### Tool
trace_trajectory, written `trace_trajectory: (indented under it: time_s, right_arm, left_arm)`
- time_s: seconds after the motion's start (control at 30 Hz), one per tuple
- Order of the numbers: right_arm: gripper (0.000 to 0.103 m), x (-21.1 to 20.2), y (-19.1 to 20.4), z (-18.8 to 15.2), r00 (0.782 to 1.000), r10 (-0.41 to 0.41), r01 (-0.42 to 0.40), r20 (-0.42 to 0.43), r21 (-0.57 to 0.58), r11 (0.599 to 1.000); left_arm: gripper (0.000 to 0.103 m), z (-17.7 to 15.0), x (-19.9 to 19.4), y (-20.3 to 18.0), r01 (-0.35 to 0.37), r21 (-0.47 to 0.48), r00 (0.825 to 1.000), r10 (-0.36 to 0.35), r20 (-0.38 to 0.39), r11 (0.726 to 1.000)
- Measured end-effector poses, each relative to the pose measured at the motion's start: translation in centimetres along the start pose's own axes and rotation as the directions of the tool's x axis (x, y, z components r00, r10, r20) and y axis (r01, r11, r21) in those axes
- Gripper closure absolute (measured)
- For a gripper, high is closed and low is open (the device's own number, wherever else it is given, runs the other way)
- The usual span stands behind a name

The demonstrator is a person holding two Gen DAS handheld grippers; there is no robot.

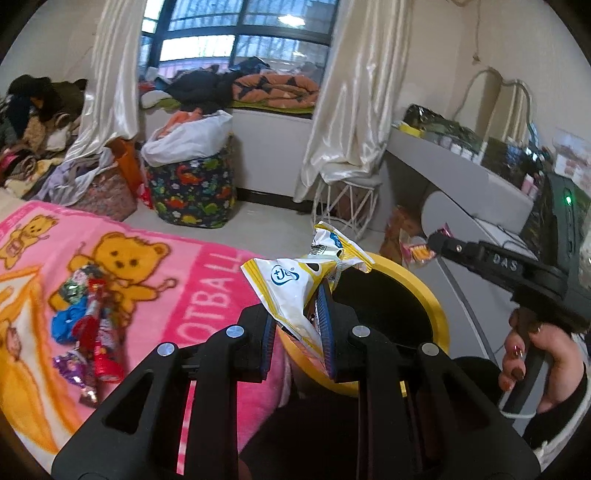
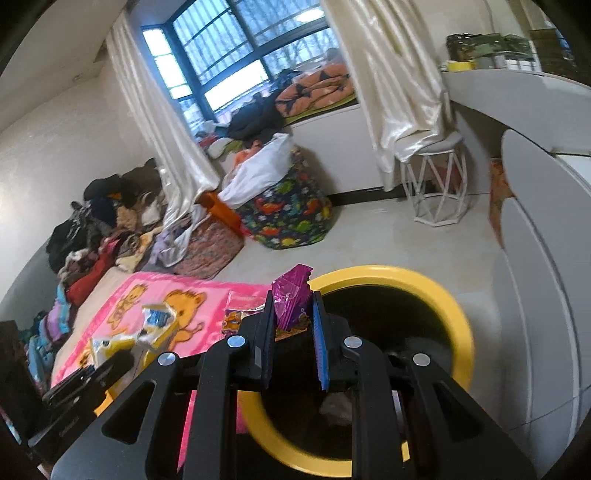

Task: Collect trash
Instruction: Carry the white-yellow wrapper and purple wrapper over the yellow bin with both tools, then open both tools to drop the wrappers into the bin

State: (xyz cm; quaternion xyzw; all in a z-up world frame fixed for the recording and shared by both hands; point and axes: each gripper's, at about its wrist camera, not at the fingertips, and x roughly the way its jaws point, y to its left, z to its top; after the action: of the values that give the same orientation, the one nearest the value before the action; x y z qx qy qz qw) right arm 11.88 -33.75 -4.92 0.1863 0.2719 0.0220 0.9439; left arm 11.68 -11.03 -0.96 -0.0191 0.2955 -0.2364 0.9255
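— Yellow-rimmed bin (image 2: 391, 275), just one, lower centre?
— Yes. Left gripper (image 1: 301, 332) jaws clamp one yellow wrapper (image 1: 291, 291) over it; right gripper (image 2: 293, 347) jaws pinch one purple wrapper (image 2: 291, 301).

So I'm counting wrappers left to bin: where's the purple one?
The purple wrapper is pinched in the right gripper, centre of the right wrist view, by the yellow bin's rim.

pink bear blanket (image 1: 155, 280), dinosaur-print bag (image 1: 194, 192), white wire stool (image 2: 437, 184), cream curtains (image 1: 354, 92), barred window (image 1: 236, 33)
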Motion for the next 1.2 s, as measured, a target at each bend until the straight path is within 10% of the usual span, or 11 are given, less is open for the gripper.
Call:
trace_trajectory:
  time_s: [0.97,1.2]
  right_arm:
    - [0.077,2.7,-6.8,-0.1,0.997,-0.041,0.05,-0.069,0.139,0.989]
    - [0.058,2.5,-7.5,-0.3,0.997,-0.037,0.049,-0.065,0.183,0.982]
  left_arm:
    - [0.084,-1.6,9.3,-5.7,0.069,0.151,0.971,-0.032,-0.236,0.986]
    - [0.031,-1.4,8.7,-5.0,0.076,0.071,0.977,-0.061,-0.203,0.995]
